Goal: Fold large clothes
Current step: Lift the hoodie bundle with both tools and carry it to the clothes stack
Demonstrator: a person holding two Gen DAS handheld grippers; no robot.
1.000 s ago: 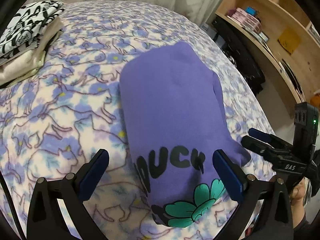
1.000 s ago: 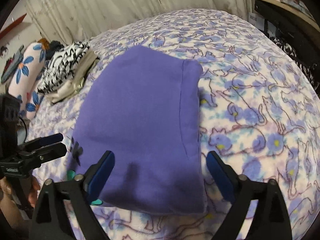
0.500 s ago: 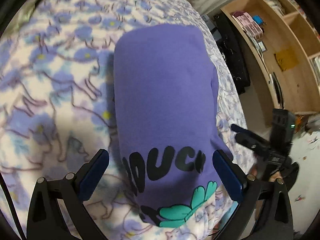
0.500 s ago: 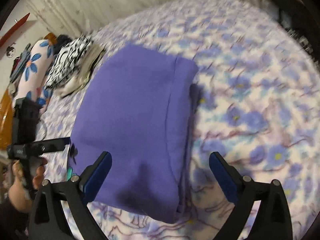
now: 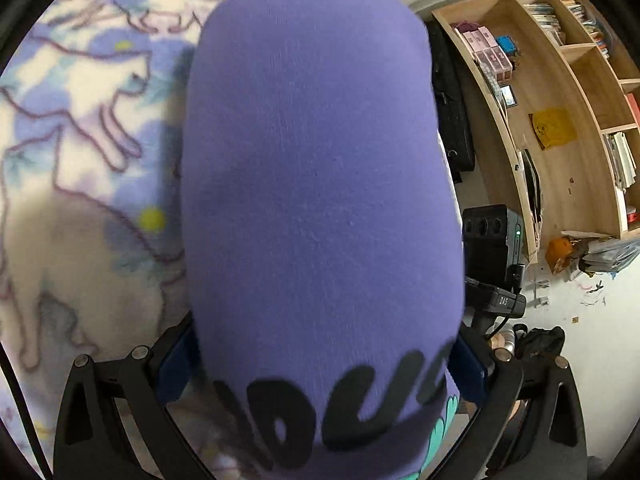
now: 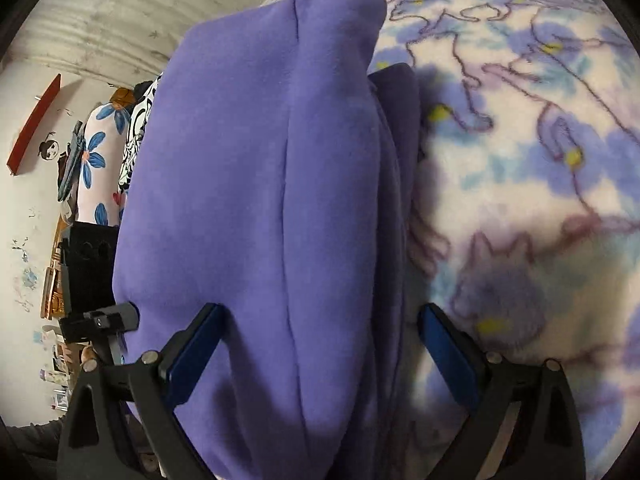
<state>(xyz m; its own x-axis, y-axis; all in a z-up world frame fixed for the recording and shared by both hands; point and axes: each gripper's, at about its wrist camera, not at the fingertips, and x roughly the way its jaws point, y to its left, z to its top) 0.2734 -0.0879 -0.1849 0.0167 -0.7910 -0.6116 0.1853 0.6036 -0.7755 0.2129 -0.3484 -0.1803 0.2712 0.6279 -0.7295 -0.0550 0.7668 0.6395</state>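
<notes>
Folded purple sweatshirt [image 5: 320, 184] at bed [image 5: 80, 120] edge: soft, thick, floppy; needs underside support. Left claw [image 5: 320, 364] and right claw [image 6: 316, 344] spread wide, straddling bundle's near end, not clamped.

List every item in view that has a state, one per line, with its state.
Purple garment: folded into a thick bundle, printed side up in the left wrist view, lying on the bed.
Left claw: open, fingers astride the near end of the garment.
Right claw: open, fingers astride the garment's folded edge.
Blanket: spread over the bed.
Black-and-white clothes: folded, lying behind the garment.
</notes>
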